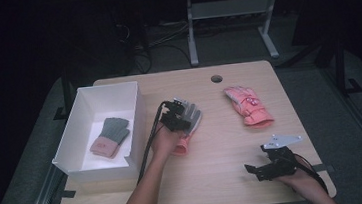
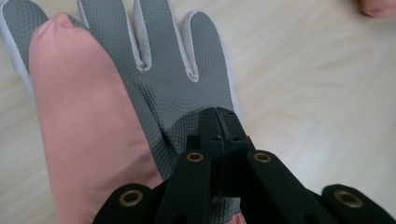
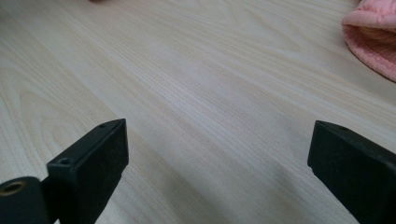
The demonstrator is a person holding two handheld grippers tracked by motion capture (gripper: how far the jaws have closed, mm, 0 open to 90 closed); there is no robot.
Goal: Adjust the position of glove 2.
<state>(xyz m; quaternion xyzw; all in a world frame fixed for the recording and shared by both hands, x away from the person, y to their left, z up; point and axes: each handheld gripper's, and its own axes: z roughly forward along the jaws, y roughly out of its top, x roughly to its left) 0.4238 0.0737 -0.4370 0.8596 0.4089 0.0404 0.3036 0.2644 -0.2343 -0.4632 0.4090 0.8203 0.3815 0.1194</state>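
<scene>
A glove with a grey textured palm and a pink thumb and cuff point(image 1: 193, 118) lies palm up at the middle of the wooden table point(image 1: 226, 178). My left gripper point(image 1: 176, 115) rests on it. In the left gripper view the jaws are closed together at the tips point(image 2: 218, 122), pinching the grey palm fabric of the glove point(image 2: 177, 70). My right gripper point(image 1: 258, 169) sits low near the front right of the table, jaws wide apart point(image 3: 217, 163) with only bare wood between them. A second pink glove point(image 1: 247, 105) lies at the back right, its cuff point(image 3: 373, 42) in the right gripper view.
A white open box point(image 1: 137, 116) stands at the left of the table and holds a green and pink glove point(image 1: 109, 137). A round cable hole point(image 1: 216, 78) sits near the far edge. Beyond the table are a metal stand and cables on the floor.
</scene>
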